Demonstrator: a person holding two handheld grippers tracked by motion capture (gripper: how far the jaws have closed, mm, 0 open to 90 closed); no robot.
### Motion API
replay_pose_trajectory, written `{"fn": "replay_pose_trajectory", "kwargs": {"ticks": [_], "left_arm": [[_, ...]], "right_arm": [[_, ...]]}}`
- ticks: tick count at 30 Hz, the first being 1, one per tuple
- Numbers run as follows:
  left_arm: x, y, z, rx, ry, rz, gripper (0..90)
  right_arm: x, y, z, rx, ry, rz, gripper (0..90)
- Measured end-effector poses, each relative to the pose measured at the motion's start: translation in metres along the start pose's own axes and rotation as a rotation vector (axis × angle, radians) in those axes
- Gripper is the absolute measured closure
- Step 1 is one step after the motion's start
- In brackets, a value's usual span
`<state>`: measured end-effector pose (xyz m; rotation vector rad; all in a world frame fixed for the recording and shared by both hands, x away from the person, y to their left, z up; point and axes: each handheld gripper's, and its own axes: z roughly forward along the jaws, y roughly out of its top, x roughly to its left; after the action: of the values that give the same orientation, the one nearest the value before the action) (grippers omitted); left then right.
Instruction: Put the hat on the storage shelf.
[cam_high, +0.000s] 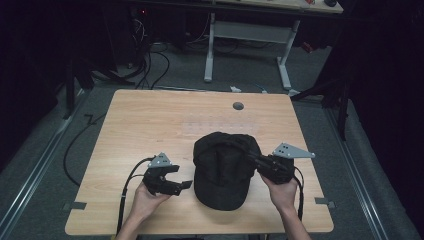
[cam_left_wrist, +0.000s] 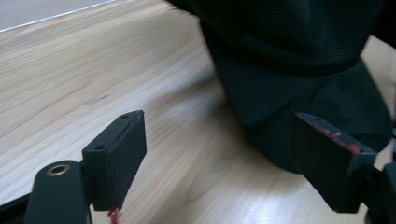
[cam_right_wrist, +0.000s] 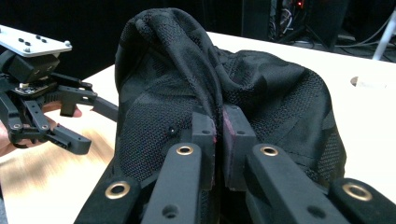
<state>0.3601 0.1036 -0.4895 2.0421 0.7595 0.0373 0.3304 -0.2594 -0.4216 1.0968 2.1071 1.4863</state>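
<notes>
Your table (cam_high: 150, 115) carries a black cap (cam_high: 222, 167) at its near middle, brim toward you, crown away. Your right tongs (cam_right_wrist: 218, 123) come in from the cap's right side and are clamped on a fold of its crown fabric, which stands pinched up between the pads. Your left tongs (cam_high: 186, 185) sit just left of the brim, wide apart, nothing between them, the brim close beside one pad (cam_left_wrist: 327, 154)

Your table (cam_high: 150, 120) sits lit from above amid dark surroundings; glare whitens its far edge, and close views blur slightly.
</notes>
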Motion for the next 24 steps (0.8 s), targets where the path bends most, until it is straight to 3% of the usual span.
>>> {"fn": "replay_pose_trajectory", "kwargs": {"ticks": [6, 14, 24], "left_arm": [[-0.005, 0.007, 0.007, 0.017, -0.06, 0.015, 19.6], [-0.007, 0.012, 0.01, 0.031, -0.089, 0.019, 19.0], [-0.01, 0.016, 0.013, 0.043, -0.153, 0.027, 21.2]], "right_arm": [[0.002, 0.005, 0.0, -0.013, 0.027, -0.018, 85.3], [0.006, 0.01, 0.003, -0.028, 0.063, -0.045, 85.3], [0.008, 0.015, 0.003, -0.058, 0.124, -0.069, 85.3]]}}
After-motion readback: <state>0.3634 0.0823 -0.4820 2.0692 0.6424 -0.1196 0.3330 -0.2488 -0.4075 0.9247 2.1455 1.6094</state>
